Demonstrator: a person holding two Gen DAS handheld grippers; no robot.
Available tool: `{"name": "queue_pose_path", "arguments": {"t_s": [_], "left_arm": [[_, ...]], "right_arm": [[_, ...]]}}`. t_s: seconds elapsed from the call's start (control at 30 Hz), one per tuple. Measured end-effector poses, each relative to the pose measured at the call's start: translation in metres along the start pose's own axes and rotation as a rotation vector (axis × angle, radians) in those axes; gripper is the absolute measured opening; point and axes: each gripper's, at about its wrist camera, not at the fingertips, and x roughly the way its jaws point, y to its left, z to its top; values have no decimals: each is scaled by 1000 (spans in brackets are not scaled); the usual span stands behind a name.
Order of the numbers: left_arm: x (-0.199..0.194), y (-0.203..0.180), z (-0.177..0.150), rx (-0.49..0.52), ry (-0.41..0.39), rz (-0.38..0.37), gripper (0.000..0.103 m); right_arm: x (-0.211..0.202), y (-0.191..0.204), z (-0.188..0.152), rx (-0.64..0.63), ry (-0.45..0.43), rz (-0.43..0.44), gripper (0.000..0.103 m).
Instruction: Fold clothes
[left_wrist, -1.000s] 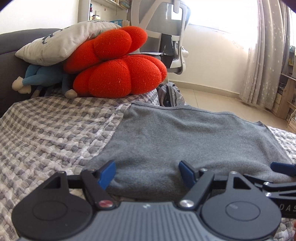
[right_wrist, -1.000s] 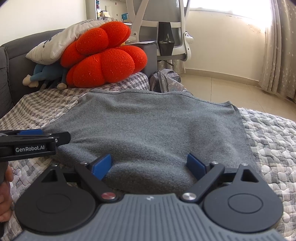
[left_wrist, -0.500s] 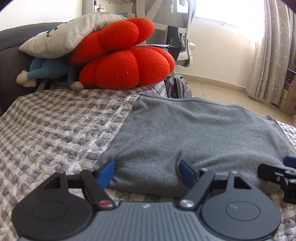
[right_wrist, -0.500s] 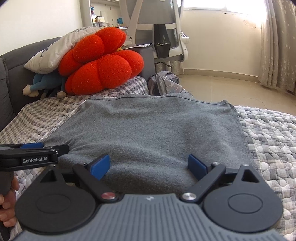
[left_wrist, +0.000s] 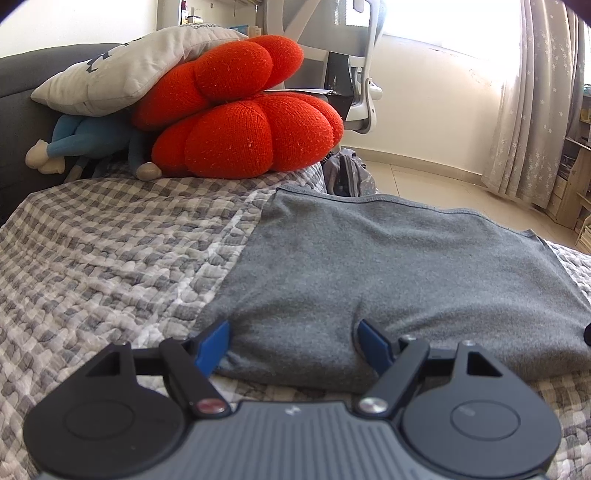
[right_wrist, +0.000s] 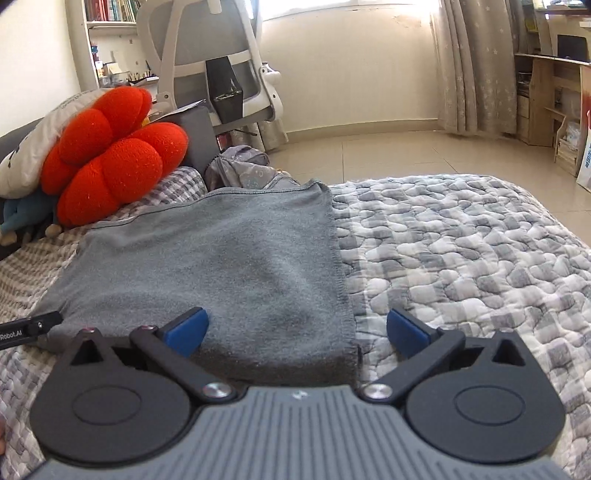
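While the grey garment (left_wrist: 388, 280) lay flat on the bed (right_wrist: 461, 258), I had both hand-held grippers wide at its near edge: left hand-held gripper (left_wrist: 293, 341) mid-edge, right hand-held gripper (right_wrist: 295, 330) astride the right corner.

Your rig: two matching handheld grippers.
Left gripper (left_wrist: 293, 341), right gripper (right_wrist: 295, 330): black linkages, blue fingertip pads (right_wrist: 186, 328), ribbed grey housing, silver pivot screws.

Folded grey fleece garment (left_wrist: 388, 266) lies flat on the grey-and-white checked quilted bedspread (left_wrist: 110, 258). Beyond the garment, to its left, the red knitted lobed cushion (left_wrist: 251, 125) rests on the bedspread; the white mesh-backed office chair (right_wrist: 218, 70) stands behind that cushion.
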Motion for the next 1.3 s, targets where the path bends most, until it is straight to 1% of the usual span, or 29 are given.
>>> {"name": "queue_pose_path", "arguments": {"t_s": [0.07,0.13,0.27,0.43,0.57,0.67,0.77,0.83,0.97,1.03,1.17,1.3], "left_arm": [[0,3,0,-5,-1,-4,78],[0,9,0,-18,0,2,73],[0,22,1,-44,2,15,75],[1,38,1,-77,4,31,75],[3,38,0,-67,15,46,76],[2,39,2,-76,9,53,76],[-7,41,5,-88,-27,88,76],[-19,33,8,-56,-68,89,76],[-45,-4,15,58,-152,35,79],[-47,-27,17,114,-156,-3,80],[-33,-60,12,185,-147,-41,80],[-14,-73,5,177,-91,-62,80]], "right_arm": [[2,5,-1,-23,7,-21,103],[2,5,-2,-25,8,-30,103],[3,2,-3,-13,1,-34,103],[3,2,-3,-5,-3,-34,103],[2,0,-3,0,-7,-31,103],[-2,-7,-3,45,-24,-5,103],[-9,-18,-5,117,-48,28,103],[-15,-25,-6,158,-58,56,103],[-25,-26,-11,217,-70,77,103],[-30,-26,-14,241,-79,78,103],[-32,-22,-14,233,-75,72,103],[-31,-19,-14,218,-78,65,103]]}}
